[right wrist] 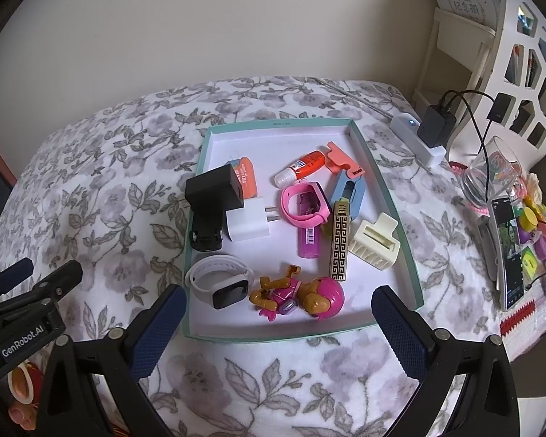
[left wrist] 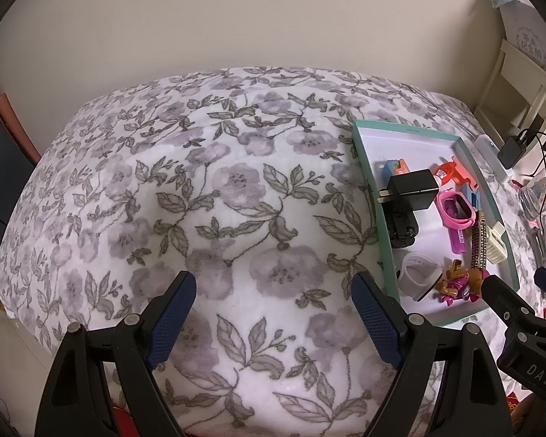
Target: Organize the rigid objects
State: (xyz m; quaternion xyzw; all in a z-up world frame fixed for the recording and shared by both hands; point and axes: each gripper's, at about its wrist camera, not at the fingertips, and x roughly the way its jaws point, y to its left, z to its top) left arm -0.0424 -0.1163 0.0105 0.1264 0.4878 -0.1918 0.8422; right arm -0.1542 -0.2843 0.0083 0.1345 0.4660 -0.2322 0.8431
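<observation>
Reading "GenRobot.AI" on the left gripper [right wrist: 36, 273] at nine o'clock, the right gripper [right wrist: 278, 313] hovers, fingers spread wide and empty (left likewise), over the teal tray [right wrist: 382, 167] of trinkets, its labels illegible.

Both grippers' fingers [left wrist: 375, 320] apart, empty.

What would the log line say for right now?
left gripper: open, over blanket | right gripper: open, at tray edge | toys: in tray | held: nothing
</observation>
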